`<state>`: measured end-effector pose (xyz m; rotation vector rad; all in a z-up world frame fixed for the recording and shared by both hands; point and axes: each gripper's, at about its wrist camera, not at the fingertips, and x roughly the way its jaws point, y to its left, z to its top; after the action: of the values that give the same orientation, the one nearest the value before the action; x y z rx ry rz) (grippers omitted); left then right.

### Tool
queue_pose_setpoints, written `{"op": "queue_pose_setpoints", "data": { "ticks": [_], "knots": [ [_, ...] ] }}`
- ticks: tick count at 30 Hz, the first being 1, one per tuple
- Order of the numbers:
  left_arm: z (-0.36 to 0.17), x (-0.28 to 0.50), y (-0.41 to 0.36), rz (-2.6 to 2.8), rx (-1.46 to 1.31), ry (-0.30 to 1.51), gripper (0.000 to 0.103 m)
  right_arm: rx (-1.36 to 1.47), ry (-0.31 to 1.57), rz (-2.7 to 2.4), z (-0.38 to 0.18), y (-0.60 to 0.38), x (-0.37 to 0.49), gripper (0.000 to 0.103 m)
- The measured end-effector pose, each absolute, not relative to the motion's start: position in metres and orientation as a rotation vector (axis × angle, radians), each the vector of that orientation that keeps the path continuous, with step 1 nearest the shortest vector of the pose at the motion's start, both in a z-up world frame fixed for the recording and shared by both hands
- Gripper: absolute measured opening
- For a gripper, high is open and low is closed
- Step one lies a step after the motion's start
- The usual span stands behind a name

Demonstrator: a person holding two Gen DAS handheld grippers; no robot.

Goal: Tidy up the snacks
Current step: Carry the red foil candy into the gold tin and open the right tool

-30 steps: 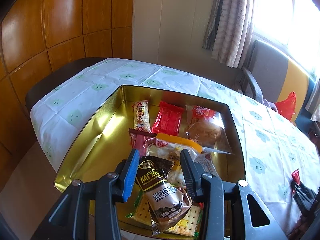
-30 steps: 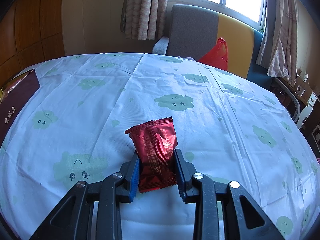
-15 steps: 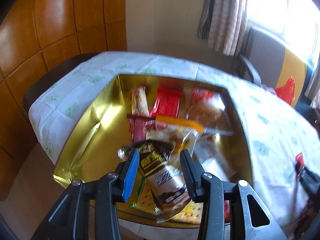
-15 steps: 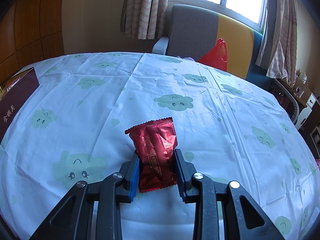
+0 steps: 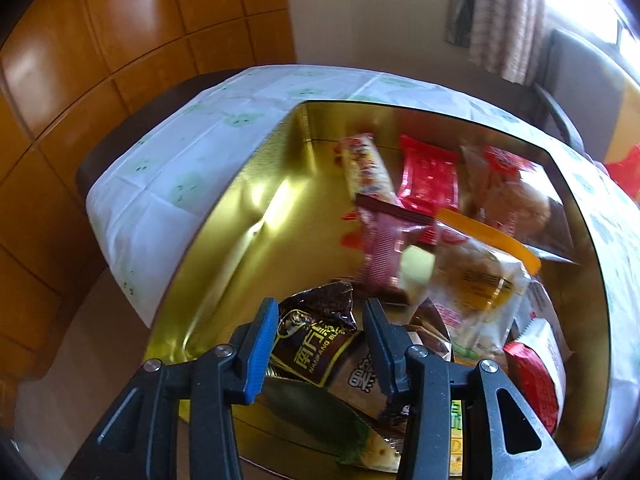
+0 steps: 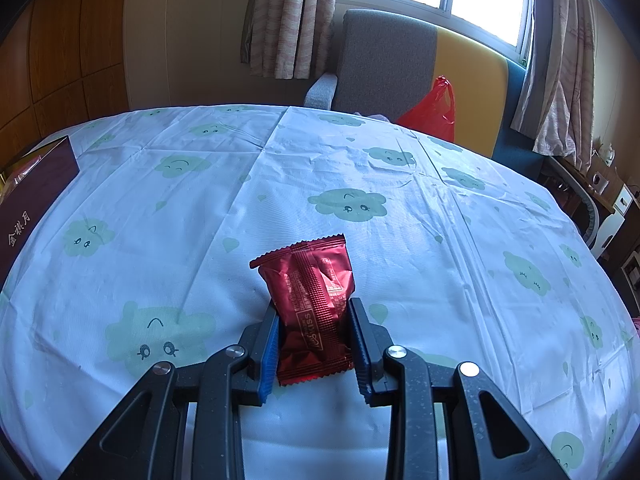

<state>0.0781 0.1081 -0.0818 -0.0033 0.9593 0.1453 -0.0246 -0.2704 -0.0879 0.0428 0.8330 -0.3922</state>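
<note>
In the left wrist view a gold tin (image 5: 240, 216) holds several snack packets: a red one (image 5: 430, 178), a long biscuit bar (image 5: 366, 168), an orange-topped bag (image 5: 476, 272). My left gripper (image 5: 322, 332) is open over the tin's near end, its fingers on either side of a dark brown packet (image 5: 320, 336) that lies on the pile. In the right wrist view my right gripper (image 6: 314, 340) is shut on a dark red snack packet (image 6: 312, 300) just above the cloud-print tablecloth (image 6: 360, 184).
The tin's dark maroon outer side (image 6: 28, 204) shows at the left edge of the right wrist view. A grey and yellow armchair (image 6: 404, 60) with a red plastic bag (image 6: 432, 110) stands behind the table. Wood panelling (image 5: 80, 60) is on the left.
The left gripper has swung left and closer over the tin, so the snacks shift right in view, and the brown packet lies lower between its fingers. The right gripper and red packet have not moved.
</note>
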Motion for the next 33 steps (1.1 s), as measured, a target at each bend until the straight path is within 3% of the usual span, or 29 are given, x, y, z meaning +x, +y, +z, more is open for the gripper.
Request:
{"op": "queue_pose_setpoints", "data": {
  "ticks": [8,24,33],
  "knots": [
    [-0.052,0.058,0.122,0.138,-0.147,0.825,0.052,0.038,0.840,-0.396,-0.088,-0.270,-0.024,0.032],
    [-0.038,0.041,0.098,0.069,-0.073,0.769,0.060,-0.021,0.941,-0.416,-0.082,-0.258,-0.014,0.030],
    [-0.035,0.038,0.095,0.070,-0.068,0.750,0.061,0.093,0.906,-0.135,-0.035,-0.192,0.004,0.030]
  ]
}}
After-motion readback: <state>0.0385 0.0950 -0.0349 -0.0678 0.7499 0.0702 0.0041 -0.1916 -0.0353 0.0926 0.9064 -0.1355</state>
